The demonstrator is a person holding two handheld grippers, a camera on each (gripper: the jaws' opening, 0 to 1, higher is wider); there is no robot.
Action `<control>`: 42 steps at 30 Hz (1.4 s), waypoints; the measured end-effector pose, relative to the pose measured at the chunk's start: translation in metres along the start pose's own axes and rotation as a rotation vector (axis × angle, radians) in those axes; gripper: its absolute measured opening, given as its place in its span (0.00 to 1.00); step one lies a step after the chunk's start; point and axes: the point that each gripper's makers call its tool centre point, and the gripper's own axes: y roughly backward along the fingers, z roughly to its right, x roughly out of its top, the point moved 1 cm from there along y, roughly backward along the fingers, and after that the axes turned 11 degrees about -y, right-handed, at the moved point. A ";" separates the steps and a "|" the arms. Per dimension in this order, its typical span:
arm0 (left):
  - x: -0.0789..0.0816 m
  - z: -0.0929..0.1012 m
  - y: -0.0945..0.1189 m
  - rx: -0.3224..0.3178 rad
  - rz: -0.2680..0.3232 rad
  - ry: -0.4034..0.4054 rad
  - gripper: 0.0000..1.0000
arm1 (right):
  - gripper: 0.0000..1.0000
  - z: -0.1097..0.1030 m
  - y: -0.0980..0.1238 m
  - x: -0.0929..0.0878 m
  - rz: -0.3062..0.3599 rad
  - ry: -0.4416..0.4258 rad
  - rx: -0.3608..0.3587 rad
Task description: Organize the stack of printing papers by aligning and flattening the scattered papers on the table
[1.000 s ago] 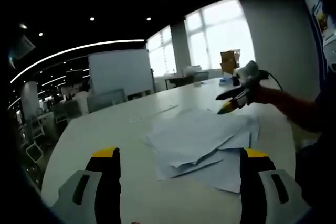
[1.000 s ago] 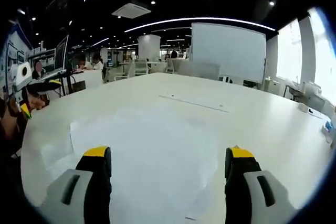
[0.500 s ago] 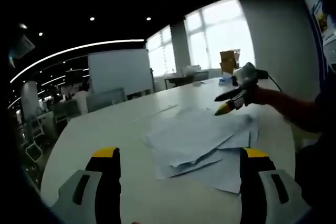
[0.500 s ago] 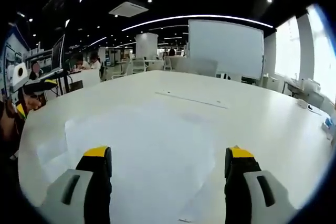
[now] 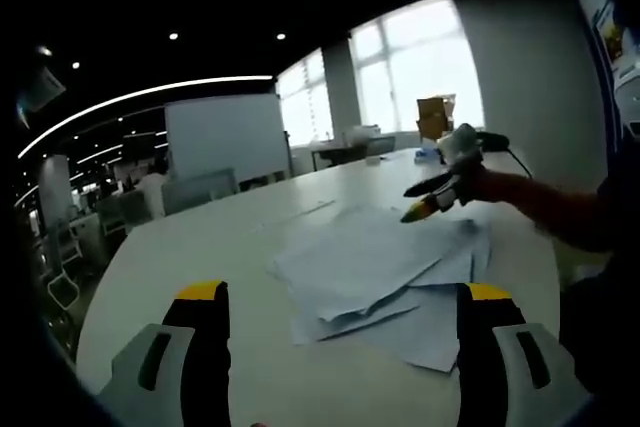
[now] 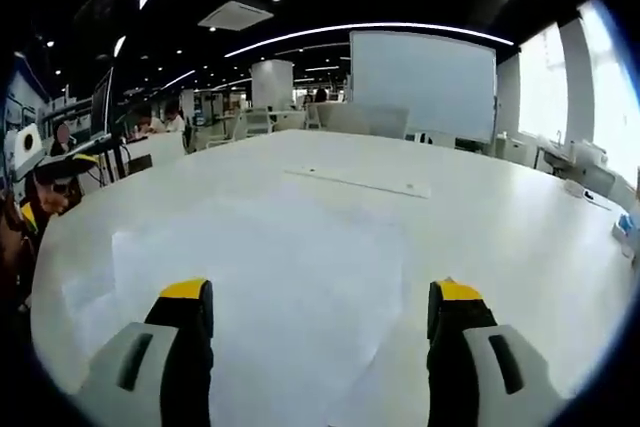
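Scattered papers (image 5: pixel 385 272) lay in a loose, overlapping pile on the white table (image 5: pixel 200 247).

The sheets were fanned out, corners poking past one another, in front of the left gripper (image 5: pixel 340 297), whose jaws stood wide apart and held nothing. At the far side of the papers, the right gripper (image 5: pixel 418 205) hung just above their edge, held in a hand (image 5: pixel 490 184); in its own view its jaws (image 6: pixel 318 297) were wide open and empty over the pale sheets (image 6: pixel 270 277). Beyond the papers stood a whiteboard (image 5: pixel 228 137), with bright windows (image 5: pixel 420 62) behind the table.
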 end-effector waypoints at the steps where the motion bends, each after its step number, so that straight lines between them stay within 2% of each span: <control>1: 0.000 0.000 0.000 0.000 0.000 0.001 0.97 | 0.83 0.001 -0.001 0.000 -0.002 -0.003 -0.002; 30: 0.003 0.001 0.002 -0.007 0.015 0.008 0.97 | 0.79 0.022 -0.020 0.003 -0.010 -0.069 -0.031; 42: 0.004 0.003 0.001 -0.015 0.021 0.013 0.97 | 0.76 0.026 -0.021 -0.004 -0.003 -0.090 -0.055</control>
